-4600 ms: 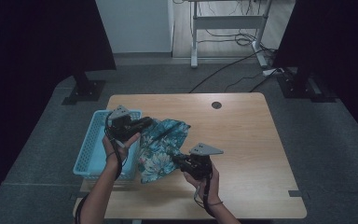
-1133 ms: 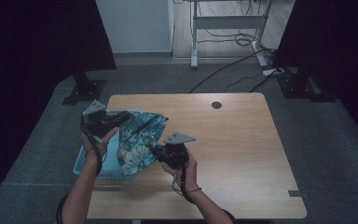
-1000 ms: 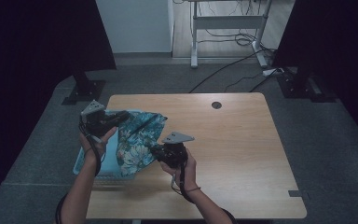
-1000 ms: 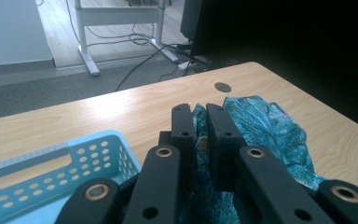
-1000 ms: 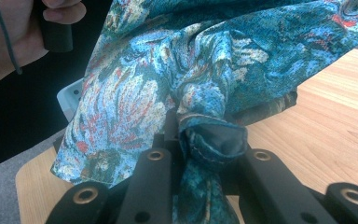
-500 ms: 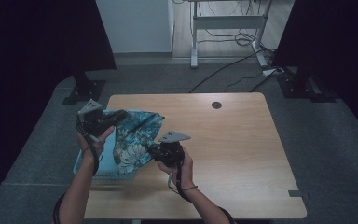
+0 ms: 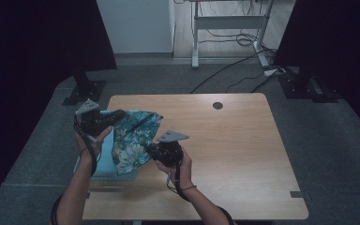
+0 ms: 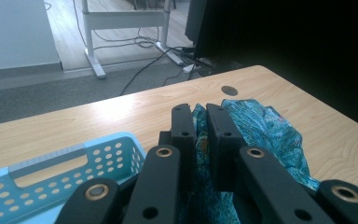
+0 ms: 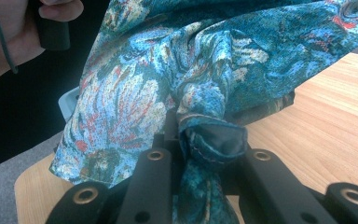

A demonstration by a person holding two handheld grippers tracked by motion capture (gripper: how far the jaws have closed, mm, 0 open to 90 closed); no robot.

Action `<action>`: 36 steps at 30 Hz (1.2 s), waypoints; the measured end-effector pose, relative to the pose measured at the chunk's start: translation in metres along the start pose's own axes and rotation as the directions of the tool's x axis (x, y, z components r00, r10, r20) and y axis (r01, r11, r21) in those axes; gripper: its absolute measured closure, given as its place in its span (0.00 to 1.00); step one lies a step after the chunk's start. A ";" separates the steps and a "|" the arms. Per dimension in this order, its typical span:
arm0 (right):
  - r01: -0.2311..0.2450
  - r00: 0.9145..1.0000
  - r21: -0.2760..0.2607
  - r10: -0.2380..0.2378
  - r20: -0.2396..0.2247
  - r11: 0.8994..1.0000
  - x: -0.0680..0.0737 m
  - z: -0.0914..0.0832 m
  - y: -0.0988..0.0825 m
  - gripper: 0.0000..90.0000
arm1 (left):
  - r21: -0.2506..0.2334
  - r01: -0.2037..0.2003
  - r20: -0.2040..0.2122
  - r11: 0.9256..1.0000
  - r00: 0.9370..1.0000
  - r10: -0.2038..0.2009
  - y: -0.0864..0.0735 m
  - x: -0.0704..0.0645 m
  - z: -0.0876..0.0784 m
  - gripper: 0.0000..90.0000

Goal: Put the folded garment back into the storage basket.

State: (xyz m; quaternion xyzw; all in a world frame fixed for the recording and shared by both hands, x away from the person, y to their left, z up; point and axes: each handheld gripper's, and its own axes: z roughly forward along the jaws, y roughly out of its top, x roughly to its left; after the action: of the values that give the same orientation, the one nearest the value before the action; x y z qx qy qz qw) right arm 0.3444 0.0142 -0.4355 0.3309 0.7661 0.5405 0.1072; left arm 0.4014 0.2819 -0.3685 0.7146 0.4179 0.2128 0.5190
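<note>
change: since a few seconds ago both hands have carried the cloth (image 7: pixel 133 140) leftward, off the middle of the tabletop (image 7: pixel 243 145) toward its left edge; over the last second it has hardly shifted.
meaning: the cloth now hangs over the basket (image 7: pixel 101 165), so the work looks close to its end, with lowering and letting go seemingly what remains.
left gripper (image 7: pixel 115 115): jaws nearly together, pinching a fold of the cloth between the pads, seen plainly in the left gripper view (image 8: pixel 200 135); held up above the basket's far end.
right gripper (image 7: pixel 151 149): jaws close together, clamped on a bunched hem of the cloth (image 9: pixel 209 140); held near the tabletop's left front part, just right of the basket.
cloth: teal flowered fabric stretched between the two grippers, lifted, its lower edge hanging by the basket's right rim; whether it touches the rim I cannot tell.
basket: light blue, perforated (image 8: pixel 51 170), at the tabletop's left edge.
</note>
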 end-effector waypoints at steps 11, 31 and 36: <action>-0.001 1.000 0.003 0.001 0.003 1.000 -0.001 0.004 0.001 0.87 | 0.000 0.004 -0.003 1.000 1.000 -0.004 -0.001 0.004 -0.001 0.91; 0.000 1.000 0.005 0.000 -0.008 1.000 0.004 0.014 0.006 0.87 | -0.005 0.011 -0.017 1.000 1.000 -0.011 -0.002 0.014 -0.007 0.91; 0.004 1.000 0.011 -0.003 -0.008 1.000 0.006 0.020 0.006 0.87 | -0.001 0.014 -0.019 1.000 1.000 -0.014 -0.004 0.018 -0.007 0.91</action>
State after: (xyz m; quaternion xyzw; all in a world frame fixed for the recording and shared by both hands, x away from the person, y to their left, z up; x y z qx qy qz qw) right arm 0.3523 0.0342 -0.4365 0.3280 0.7700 0.5374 0.1033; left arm 0.4046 0.3013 -0.3718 0.7094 0.4279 0.2162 0.5166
